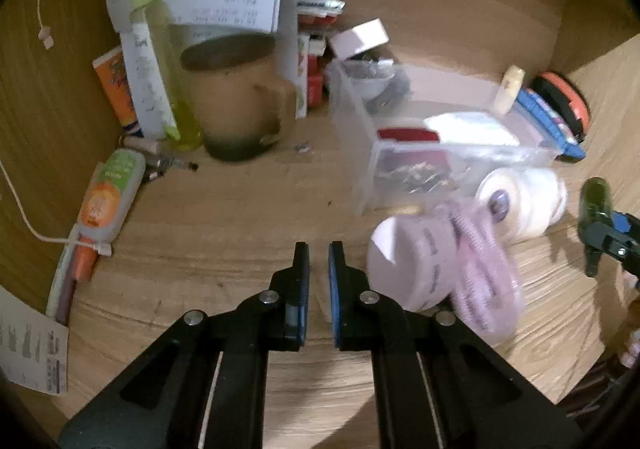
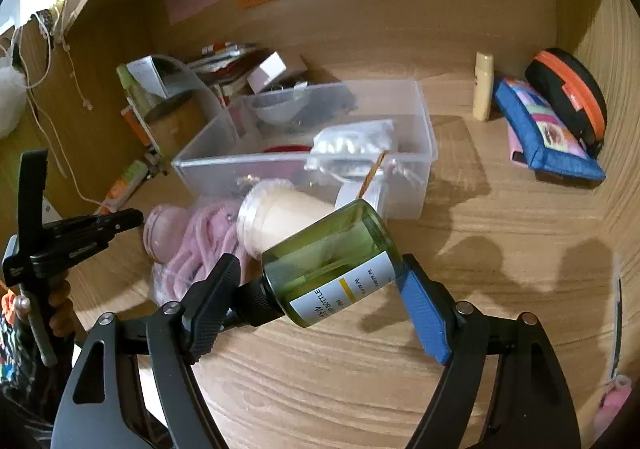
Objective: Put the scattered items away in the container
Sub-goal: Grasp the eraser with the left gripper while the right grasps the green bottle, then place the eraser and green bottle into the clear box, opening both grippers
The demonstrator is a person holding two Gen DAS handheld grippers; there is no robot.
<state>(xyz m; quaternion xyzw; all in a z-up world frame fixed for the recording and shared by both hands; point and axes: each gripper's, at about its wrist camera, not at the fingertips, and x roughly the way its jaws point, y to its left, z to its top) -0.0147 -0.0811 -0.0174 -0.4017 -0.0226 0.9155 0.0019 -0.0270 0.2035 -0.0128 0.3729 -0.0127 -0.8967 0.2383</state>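
My right gripper [image 2: 320, 281] is shut on a green spray bottle [image 2: 332, 261] with a white label, held tilted above the desk in front of the clear plastic container [image 2: 224, 169]. The bottle also shows at the right edge of the left wrist view [image 1: 596, 209]. My left gripper [image 1: 319, 261] is nearly shut and empty, low over the desk, left of a white jar [image 1: 408, 261] and a pink knitted item [image 1: 484, 277]. A second white jar [image 1: 520, 205] lies against the container [image 1: 360, 137], which holds a red item and bagged things.
A brown mug [image 1: 236, 101], papers, tubes and a yellow-green bottle [image 1: 168, 61] stand at the back left. A blue pouch [image 2: 548, 129], a black-orange case [image 2: 568, 89] and a cream tube [image 2: 482, 85] lie at the right. Wooden walls enclose the desk.
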